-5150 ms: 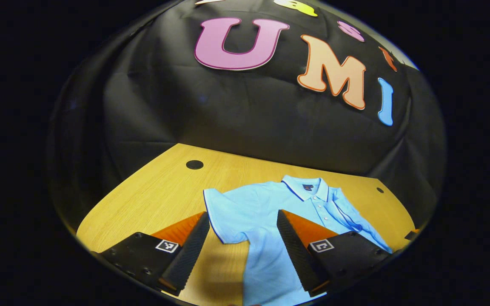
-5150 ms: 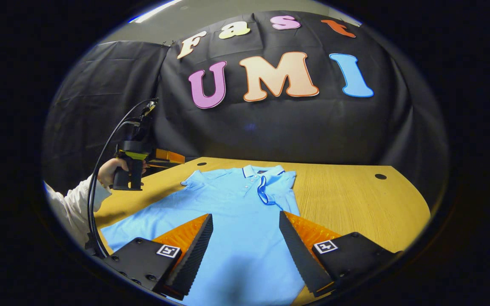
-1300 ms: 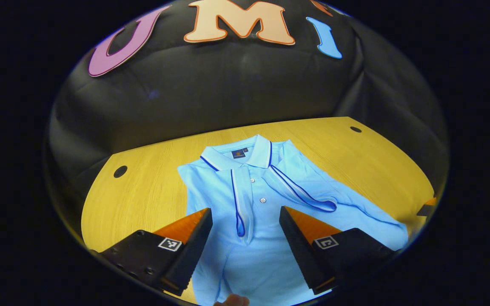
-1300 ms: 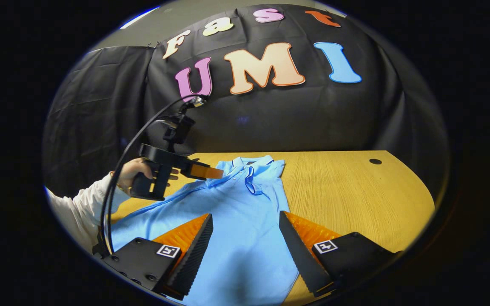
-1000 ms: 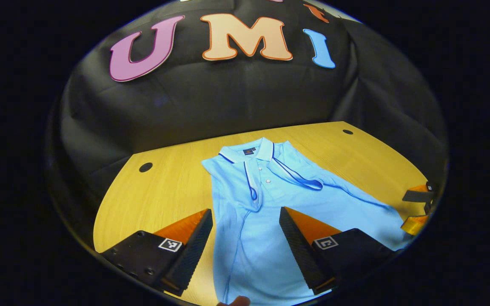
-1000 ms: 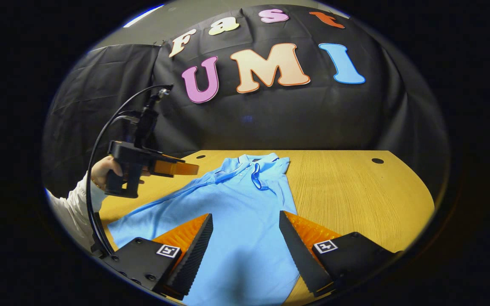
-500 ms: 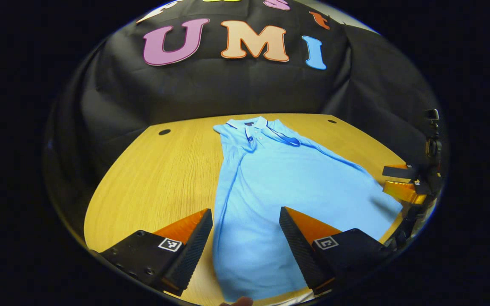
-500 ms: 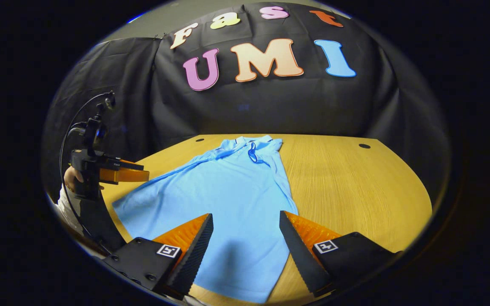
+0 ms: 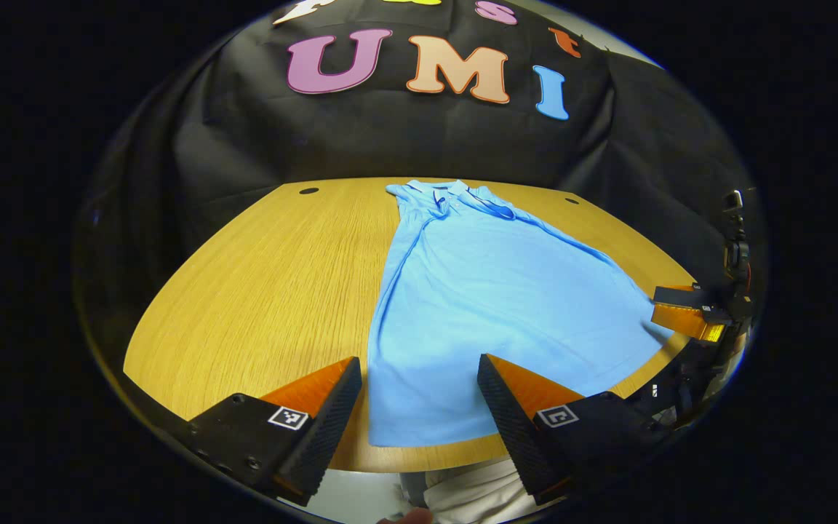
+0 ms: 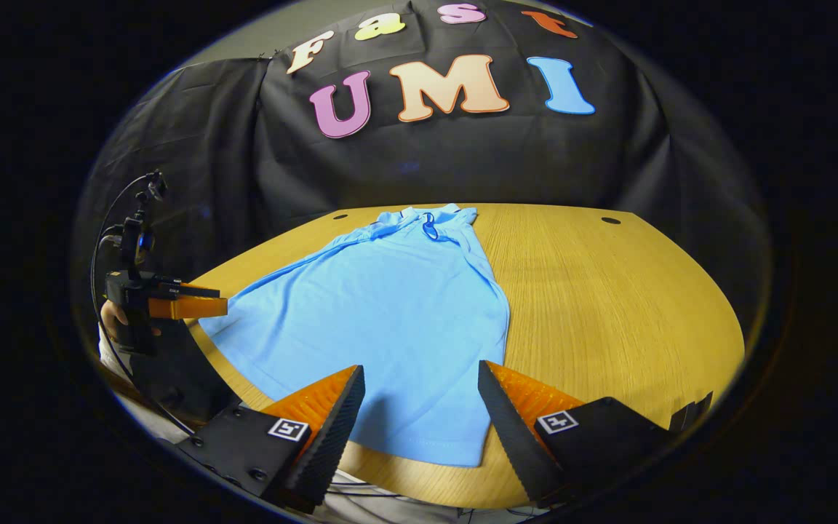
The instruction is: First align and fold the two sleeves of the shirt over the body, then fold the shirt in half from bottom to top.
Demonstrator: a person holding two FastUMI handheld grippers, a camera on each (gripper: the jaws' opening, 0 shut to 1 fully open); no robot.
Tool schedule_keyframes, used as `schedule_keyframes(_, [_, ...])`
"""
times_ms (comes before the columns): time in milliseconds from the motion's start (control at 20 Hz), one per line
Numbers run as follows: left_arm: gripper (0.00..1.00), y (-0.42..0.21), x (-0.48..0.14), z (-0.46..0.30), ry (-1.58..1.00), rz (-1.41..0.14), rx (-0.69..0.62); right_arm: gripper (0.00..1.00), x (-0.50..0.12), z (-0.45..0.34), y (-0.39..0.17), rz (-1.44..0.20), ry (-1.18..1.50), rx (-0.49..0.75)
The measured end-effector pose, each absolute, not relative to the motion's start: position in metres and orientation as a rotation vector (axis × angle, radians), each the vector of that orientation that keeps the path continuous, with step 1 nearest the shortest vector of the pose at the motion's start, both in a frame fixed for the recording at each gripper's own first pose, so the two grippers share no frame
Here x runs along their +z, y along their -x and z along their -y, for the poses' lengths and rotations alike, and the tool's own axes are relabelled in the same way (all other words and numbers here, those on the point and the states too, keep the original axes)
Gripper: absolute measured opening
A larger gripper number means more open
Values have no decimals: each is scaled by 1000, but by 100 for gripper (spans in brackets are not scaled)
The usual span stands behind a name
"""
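A light blue polo shirt (image 9: 484, 298) lies flat on the wooden table (image 9: 259, 284), collar at the far end, both sleeves folded in over the chest. Its hem (image 9: 426, 437) lies near the table's front edge. My left gripper (image 9: 419, 429) hangs open above the hem's left corner, nothing between its fingers. My right gripper (image 10: 419, 429) is open over the hem's right part (image 10: 419, 451) of the same shirt (image 10: 390, 313). The right gripper (image 9: 688, 313) also appears far off at the right of the left gripper view, and the left gripper (image 10: 179, 302), held by a hand, at the left of the right gripper view.
The table (image 10: 608, 306) has small dark cable holes (image 9: 309, 191) near its back corners (image 10: 610, 220). Black cloth walls close in behind and at the sides. A person's light clothing (image 9: 470, 495) shows below the table's front edge.
The left sleeve has been folded over the chest and let go. Both grippers have drawn back from the collar end to the hem at the table's front edge, still open.
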State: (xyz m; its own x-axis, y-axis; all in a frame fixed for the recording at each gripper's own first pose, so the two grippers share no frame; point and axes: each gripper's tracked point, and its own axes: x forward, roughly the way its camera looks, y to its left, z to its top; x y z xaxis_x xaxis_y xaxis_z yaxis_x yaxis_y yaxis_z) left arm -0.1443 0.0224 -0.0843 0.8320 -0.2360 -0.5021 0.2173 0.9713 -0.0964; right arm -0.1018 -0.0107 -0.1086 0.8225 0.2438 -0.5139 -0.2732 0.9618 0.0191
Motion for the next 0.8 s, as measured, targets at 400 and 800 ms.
schedule_keyframes(400, [100,156,-95,-20,16,-530,-229,94,-116,13,109,-523,75,256])
schedule_keyframes(800, [65,150,-95,-7,3,-486,-230,81,-121,6,109,-504,114,286])
